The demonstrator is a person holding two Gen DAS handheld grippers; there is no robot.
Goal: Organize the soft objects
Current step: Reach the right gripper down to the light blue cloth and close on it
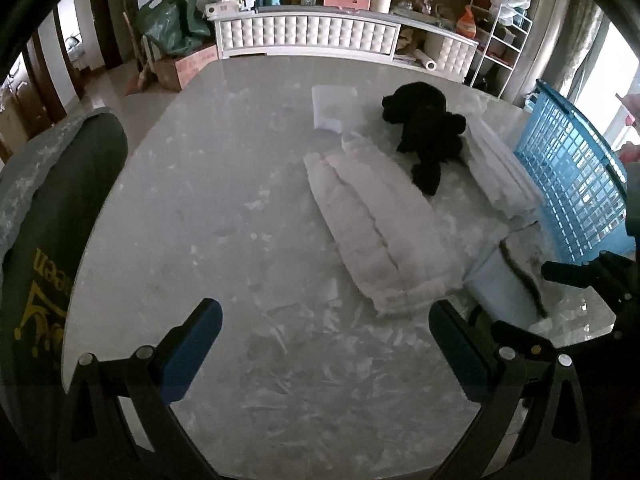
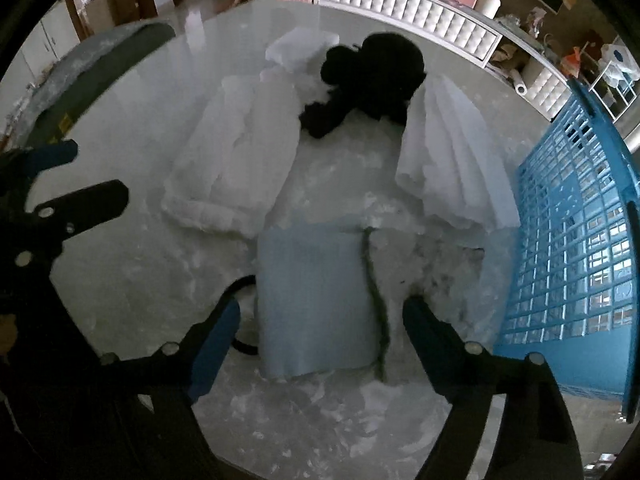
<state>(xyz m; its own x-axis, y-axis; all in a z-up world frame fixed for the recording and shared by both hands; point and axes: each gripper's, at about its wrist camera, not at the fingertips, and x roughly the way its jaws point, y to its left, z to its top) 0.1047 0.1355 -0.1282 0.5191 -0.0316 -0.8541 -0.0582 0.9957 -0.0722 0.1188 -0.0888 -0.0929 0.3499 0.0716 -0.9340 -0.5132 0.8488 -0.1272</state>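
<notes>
On the marble table (image 1: 200, 200) lie a black plush toy (image 1: 424, 128) (image 2: 372, 80), a long white padded piece (image 1: 376, 232) (image 2: 236, 160), a white folded cloth (image 1: 500, 168) (image 2: 452, 160) and a small white folded piece (image 1: 334, 106) at the back. A light blue folded cloth (image 2: 316, 300) with a dark green strip lies nearest. My right gripper (image 2: 324, 312) is open, with its pads on either side of this blue cloth and apart from it. My left gripper (image 1: 324, 316) is open over bare table, left of the padded piece.
A blue plastic basket (image 1: 576, 184) (image 2: 580, 240) stands tilted at the table's right edge, next to the white folded cloth. A chair with a dark cover (image 1: 52, 220) is at the left edge. A cluttered white sideboard (image 1: 304, 36) runs behind the table.
</notes>
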